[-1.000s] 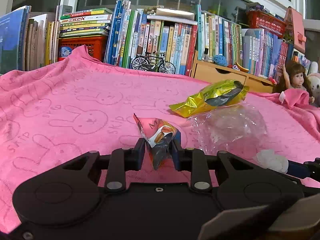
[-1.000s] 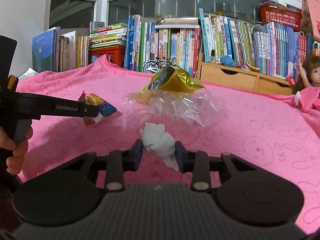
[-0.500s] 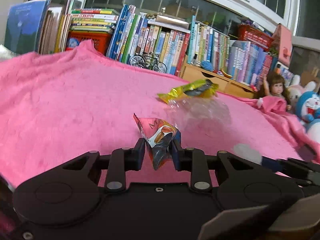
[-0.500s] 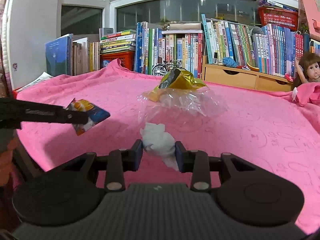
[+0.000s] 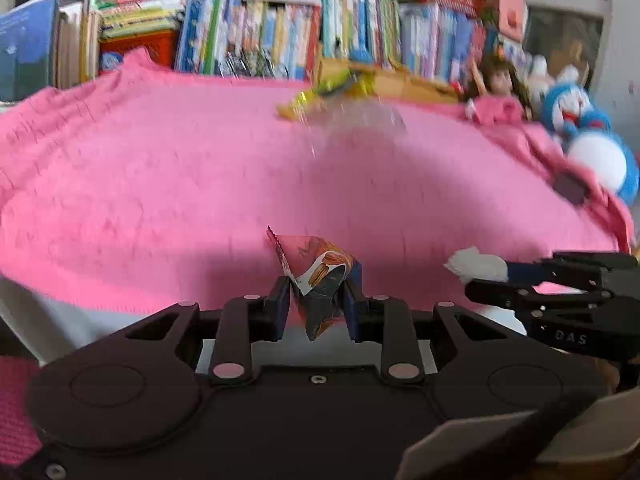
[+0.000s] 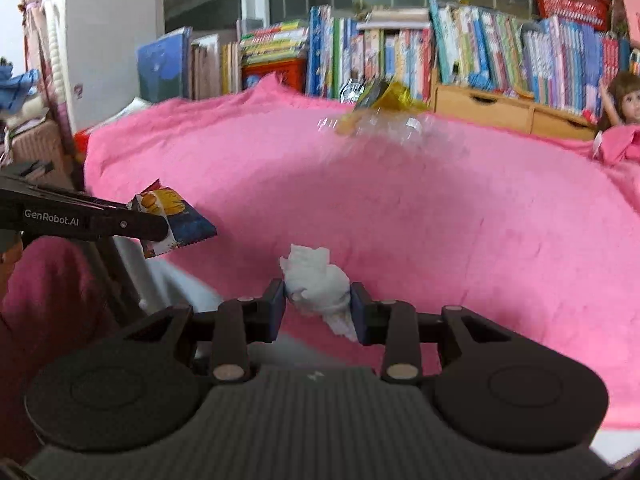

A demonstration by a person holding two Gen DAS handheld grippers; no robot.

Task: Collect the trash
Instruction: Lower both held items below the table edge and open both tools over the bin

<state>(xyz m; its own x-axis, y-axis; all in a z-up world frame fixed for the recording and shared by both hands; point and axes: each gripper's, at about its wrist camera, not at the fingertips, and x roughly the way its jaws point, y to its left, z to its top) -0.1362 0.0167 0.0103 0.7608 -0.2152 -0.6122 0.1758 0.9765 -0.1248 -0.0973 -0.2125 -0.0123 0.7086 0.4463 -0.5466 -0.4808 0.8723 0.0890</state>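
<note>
A crumpled snack wrapper [image 5: 320, 280], printed in red, blue and orange, is pinched between the jaws of the left gripper [image 5: 316, 306]. The jaws are closed on it from both sides, and the wrapper is held in the air above the near edge of the pink blanket [image 5: 200, 176]. In the right wrist view the same wrapper is seen at the tip of the left gripper, sticking out to the side, just off the near left corner of the blanket.

A crumpled white tissue [image 6: 318, 284] is pinched between the jaws of the right gripper [image 6: 318, 310]. The pads are pressed on both sides of the tissue, and it is held just above the near edge of the blanket. In the left wrist view the tissue is seen at the tip of the right gripper, low at the right side of the blanket.

At the far side of the blanket a yellow foil wrapper [image 5: 332, 88] is lying, and a sheet of clear plastic film [image 5: 360, 124] is lying just in front of it, touching it. Both are blurred.

Behind the blanket a row of books [image 6: 480, 52] is standing. At the far right corner of the blanket a doll [image 5: 498, 88] in a pink dress is seen, and beside it a blue and white plush toy [image 5: 588, 136]
</note>
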